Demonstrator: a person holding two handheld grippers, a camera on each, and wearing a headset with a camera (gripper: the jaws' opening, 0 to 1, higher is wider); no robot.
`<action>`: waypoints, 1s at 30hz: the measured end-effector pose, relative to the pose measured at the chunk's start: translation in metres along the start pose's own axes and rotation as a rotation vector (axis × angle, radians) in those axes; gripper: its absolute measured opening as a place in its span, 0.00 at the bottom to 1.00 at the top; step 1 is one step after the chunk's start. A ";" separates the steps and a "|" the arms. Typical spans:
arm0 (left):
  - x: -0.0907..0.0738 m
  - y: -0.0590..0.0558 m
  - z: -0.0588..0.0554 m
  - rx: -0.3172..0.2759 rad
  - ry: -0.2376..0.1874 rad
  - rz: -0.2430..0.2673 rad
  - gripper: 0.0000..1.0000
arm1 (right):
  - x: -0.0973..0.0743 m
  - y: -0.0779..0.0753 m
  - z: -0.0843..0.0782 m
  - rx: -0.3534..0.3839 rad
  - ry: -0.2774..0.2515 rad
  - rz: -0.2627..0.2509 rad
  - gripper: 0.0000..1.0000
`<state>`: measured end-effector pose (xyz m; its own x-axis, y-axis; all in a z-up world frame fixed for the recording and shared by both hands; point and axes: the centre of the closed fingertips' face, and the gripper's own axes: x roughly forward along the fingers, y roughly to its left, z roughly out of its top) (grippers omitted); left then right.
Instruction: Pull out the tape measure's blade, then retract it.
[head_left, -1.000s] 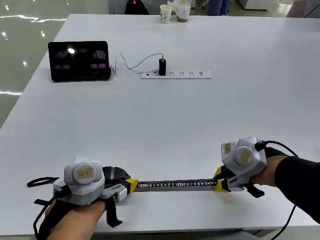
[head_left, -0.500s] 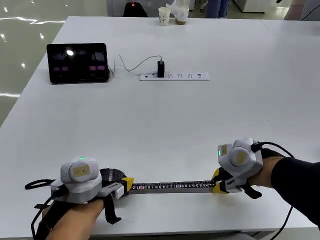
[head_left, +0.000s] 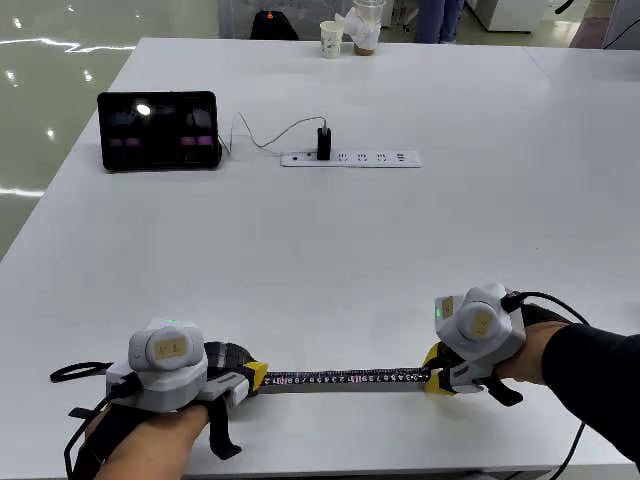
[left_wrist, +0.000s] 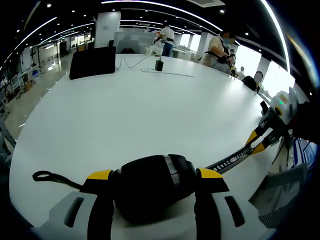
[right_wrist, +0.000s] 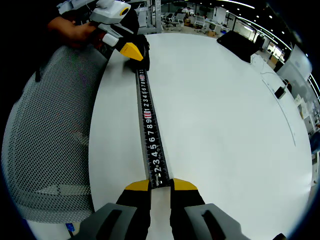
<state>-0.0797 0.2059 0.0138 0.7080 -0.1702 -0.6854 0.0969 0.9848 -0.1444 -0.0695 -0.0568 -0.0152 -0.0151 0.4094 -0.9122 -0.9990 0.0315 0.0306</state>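
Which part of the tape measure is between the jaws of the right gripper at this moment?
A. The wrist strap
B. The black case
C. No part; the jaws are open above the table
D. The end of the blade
D: in the right gripper view the right gripper is closed on the end of the blade, while the case sits in the left gripper.
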 end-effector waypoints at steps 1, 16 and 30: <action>0.000 0.000 0.000 -0.001 -0.001 -0.001 0.60 | 0.000 0.000 0.000 -0.001 0.000 -0.001 0.11; 0.000 0.000 0.000 0.007 -0.013 -0.006 0.60 | 0.002 0.001 0.003 -0.017 0.015 0.005 0.11; -0.001 -0.001 0.000 0.016 -0.018 -0.008 0.60 | 0.005 0.001 0.007 -0.003 0.028 0.006 0.11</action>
<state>-0.0801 0.2055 0.0148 0.7194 -0.1774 -0.6716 0.1137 0.9839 -0.1381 -0.0704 -0.0489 -0.0167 -0.0226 0.3839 -0.9231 -0.9990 0.0258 0.0352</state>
